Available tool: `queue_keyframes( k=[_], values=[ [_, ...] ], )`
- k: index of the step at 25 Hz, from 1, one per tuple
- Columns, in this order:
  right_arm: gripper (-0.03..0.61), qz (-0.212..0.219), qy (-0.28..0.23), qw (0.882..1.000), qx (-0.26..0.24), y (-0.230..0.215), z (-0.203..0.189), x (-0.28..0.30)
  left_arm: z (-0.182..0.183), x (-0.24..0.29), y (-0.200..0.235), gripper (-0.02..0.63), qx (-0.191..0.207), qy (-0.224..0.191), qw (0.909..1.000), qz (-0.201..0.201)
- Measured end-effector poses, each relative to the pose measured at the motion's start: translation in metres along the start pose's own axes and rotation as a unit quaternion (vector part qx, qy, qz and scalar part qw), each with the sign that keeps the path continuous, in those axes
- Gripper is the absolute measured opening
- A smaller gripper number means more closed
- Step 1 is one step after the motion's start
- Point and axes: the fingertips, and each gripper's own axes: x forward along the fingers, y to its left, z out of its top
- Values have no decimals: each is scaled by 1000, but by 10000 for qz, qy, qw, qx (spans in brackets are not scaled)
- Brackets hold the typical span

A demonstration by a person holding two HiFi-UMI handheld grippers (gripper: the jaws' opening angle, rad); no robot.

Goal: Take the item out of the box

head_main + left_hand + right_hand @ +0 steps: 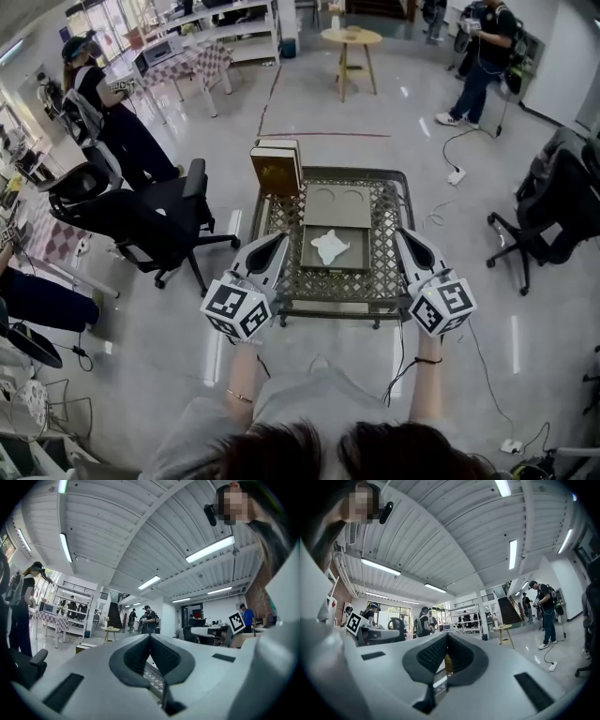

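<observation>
An open tan box [335,246] lies on a low lattice-top table [375,281], its lid [338,205] folded back flat behind it. Inside the box rests a crumpled white item [330,247]. My left gripper [277,240] hovers at the table's left edge, just left of the box, shut with nothing in it. The right gripper [406,234] hangs over the table's right side, right of the box, also shut and empty. Both gripper views look out level over the table, with the left gripper [150,637] and the right gripper [446,637] showing their pads pressed together.
A brown book-like case [277,169] stands upright at the table's far left corner. Black office chairs stand to the left [141,217] and right [553,202]. A power strip and cable [457,175] lie on the floor behind. A round wooden table [351,37] and several people stand farther off.
</observation>
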Motion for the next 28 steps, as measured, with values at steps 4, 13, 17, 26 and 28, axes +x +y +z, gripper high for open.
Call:
queue_keyframes(
  k=[4,13,17,26,28],
  values=[
    [21,-53,63,10000,44,-1,-9,10,-7,11,8,17,-19,88,9999,-132],
    [21,-185,196,9994,196,-10,-24,26,-24,22,20,17,-177,243,9994,-191],
    [21,-178,281,9991,264,-17,-31,34,-34,28,25,17,-270,340,9989,-177],
    [21,-9,488,9981,379,-45,-42,75,-47,59,46,17,-439,492,9978,-30],
    [21,67,547,9977,390,-51,-45,87,-51,69,52,17,-490,511,9975,10]
  ],
)
